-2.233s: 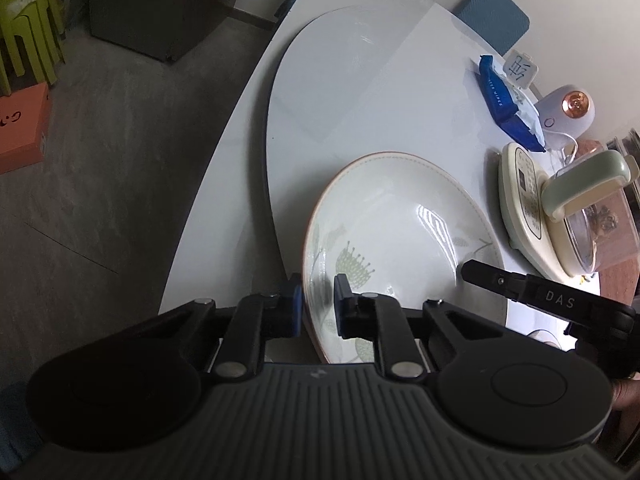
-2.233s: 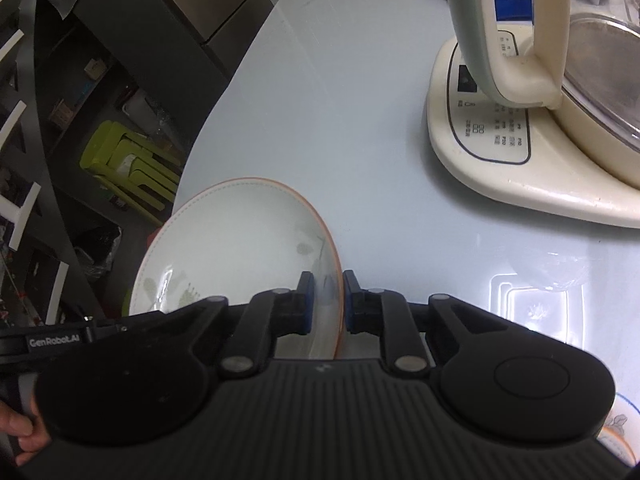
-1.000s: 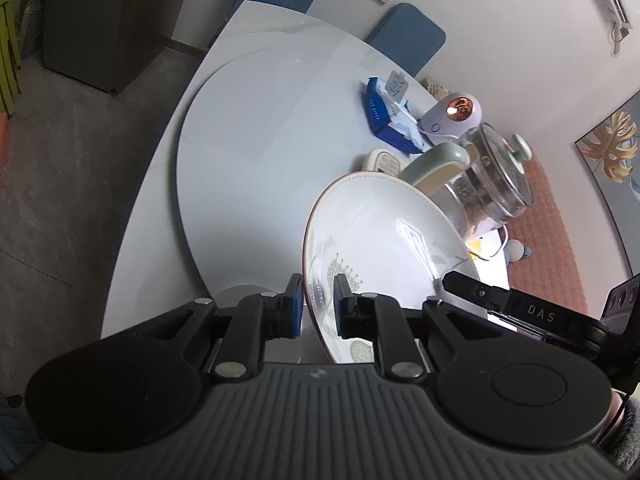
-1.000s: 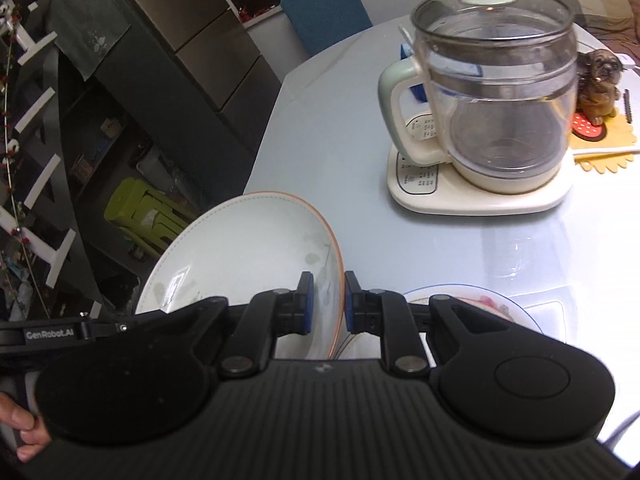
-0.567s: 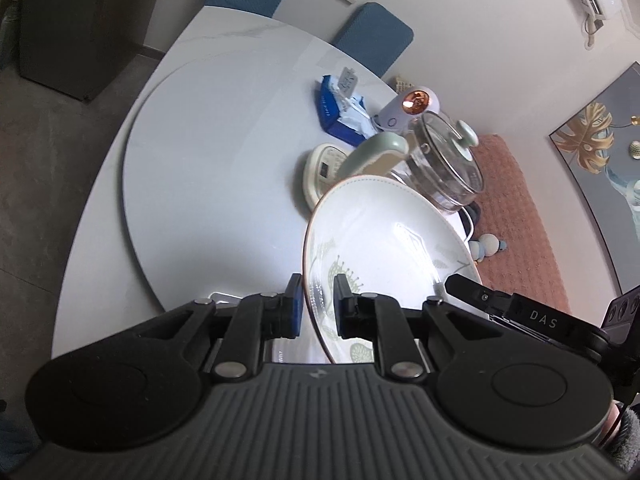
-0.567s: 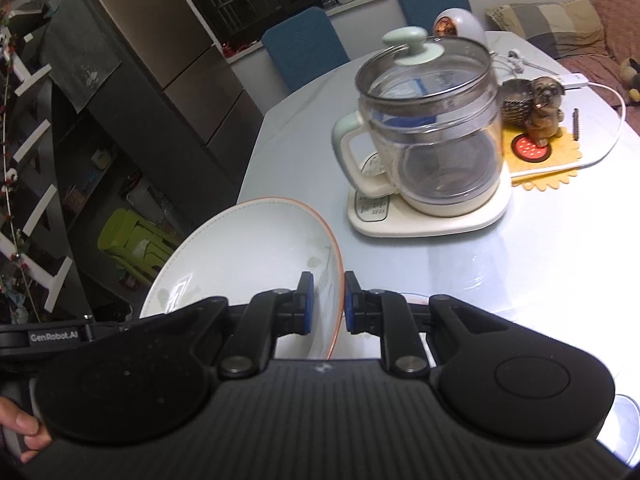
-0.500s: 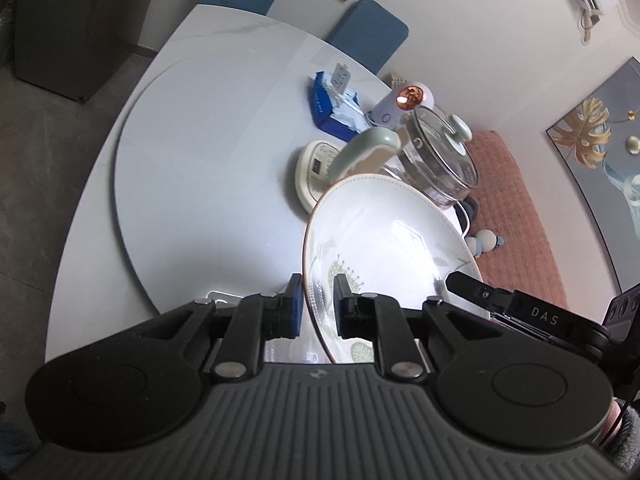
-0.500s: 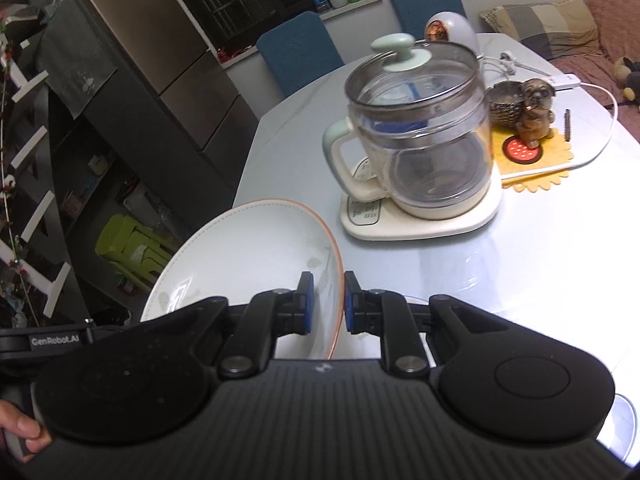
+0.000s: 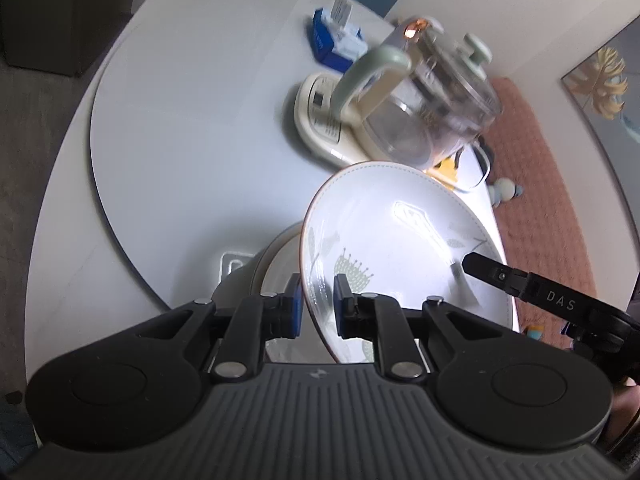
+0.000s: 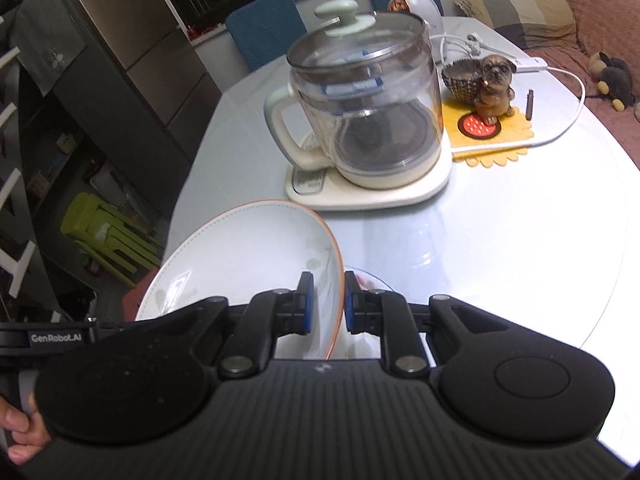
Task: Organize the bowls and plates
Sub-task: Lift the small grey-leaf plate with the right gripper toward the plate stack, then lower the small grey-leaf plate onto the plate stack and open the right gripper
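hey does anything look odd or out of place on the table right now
Nothing looks spilled or broken. The one unusual sight is the plate, held tilted in the air by both grippers, clamped at opposite rims above another dish.

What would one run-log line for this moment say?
left gripper: shut on plate rim | right gripper: shut on opposite rim | plate: off table, above another dish

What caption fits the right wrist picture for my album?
Right gripper and left gripper carry a plate by its rim toward a glass kettle.
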Motion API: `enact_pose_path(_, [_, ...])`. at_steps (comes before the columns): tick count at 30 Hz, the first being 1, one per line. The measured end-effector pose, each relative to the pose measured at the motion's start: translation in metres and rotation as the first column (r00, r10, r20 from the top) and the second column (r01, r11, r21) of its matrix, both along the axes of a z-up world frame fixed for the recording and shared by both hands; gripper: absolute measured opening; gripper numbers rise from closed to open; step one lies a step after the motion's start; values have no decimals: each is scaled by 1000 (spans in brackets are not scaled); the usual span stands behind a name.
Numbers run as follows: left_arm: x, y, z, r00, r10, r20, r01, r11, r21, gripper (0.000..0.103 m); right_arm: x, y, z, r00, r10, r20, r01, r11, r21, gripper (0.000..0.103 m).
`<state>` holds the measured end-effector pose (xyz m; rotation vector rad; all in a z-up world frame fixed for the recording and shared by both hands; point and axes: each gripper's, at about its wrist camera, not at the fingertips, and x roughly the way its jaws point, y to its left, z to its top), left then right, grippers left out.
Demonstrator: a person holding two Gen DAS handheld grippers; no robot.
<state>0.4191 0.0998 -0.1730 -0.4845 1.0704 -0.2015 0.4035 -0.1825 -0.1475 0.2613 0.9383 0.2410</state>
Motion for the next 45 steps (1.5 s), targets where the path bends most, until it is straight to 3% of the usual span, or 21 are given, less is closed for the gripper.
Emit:
enact_pose_path(12, [23,-21,-50,987,-106,-120,117,989,86,18,0,-3,-54,990,3,-140,-10,999,-46,18])
enact_pose_path(27, [40,-41,-68,974,-146,-175,172,975,141,19,9,-1,-68,991,30,-131,-44,994,-103,18])
enact_pose_path(34, [44,-43,-69,966,-147,-215,178,975,134,19,16,0,-73,991,17,-135,-37,989,-142,18])
enact_pose_path(45, [51,-32,-68,965,-104,-242,121,991,58,21,17,-4,-77,990,-8,-142,-8,994,-111,18])
